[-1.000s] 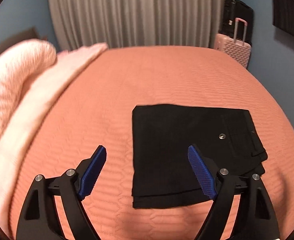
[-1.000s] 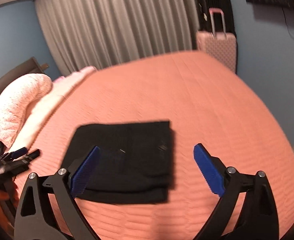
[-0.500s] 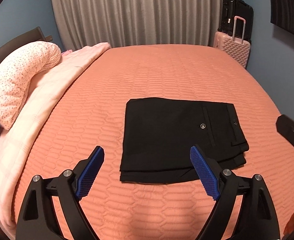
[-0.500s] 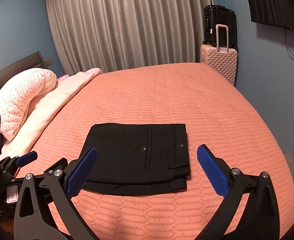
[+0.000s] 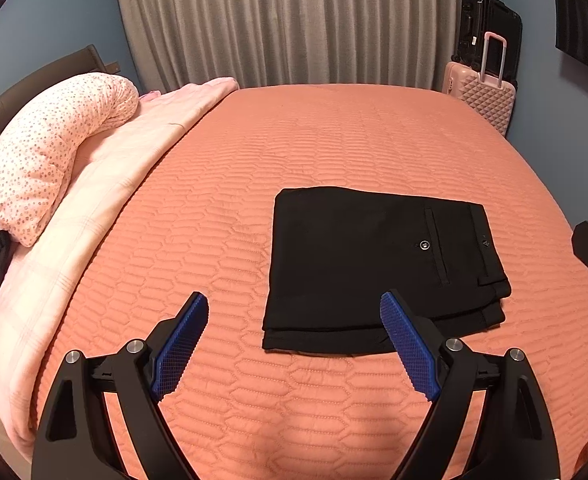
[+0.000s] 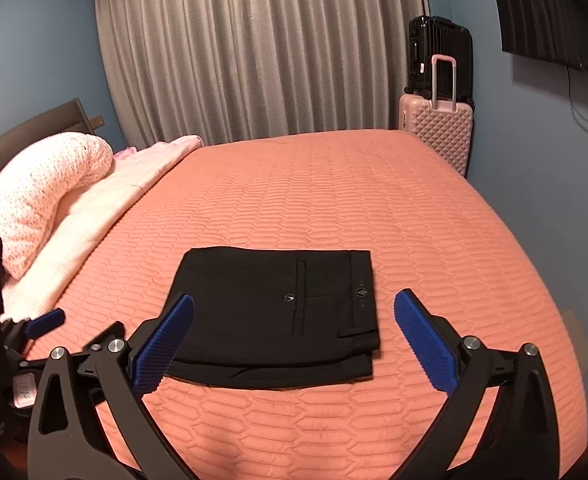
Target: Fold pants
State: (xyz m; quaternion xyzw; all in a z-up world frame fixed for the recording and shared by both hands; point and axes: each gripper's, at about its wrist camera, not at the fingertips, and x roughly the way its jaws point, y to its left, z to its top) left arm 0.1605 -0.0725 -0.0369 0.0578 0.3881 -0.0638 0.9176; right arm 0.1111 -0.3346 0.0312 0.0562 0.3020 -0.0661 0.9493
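Note:
Black pants (image 5: 378, 264) lie folded into a flat rectangle on the orange quilted bed (image 5: 334, 140), back pocket and button facing up. They also show in the right wrist view (image 6: 282, 312). My left gripper (image 5: 294, 320) is open and empty, held above the bed just in front of the pants' near left corner. My right gripper (image 6: 294, 320) is open and empty, held above the pants' near edge. The left gripper also appears at the left edge of the right wrist view (image 6: 42, 320).
A pink spotted pillow (image 5: 54, 148) and a pale pink blanket (image 5: 106, 184) lie along the bed's left side. A pink suitcase (image 5: 482, 96) and a black one (image 5: 490, 24) stand by the grey curtain (image 5: 294, 20). A dark headboard (image 6: 26, 132) is at left.
Both grippers have pulled back and risen from the pants, which now lie farther off and sharp in view. Both stay open and empty.

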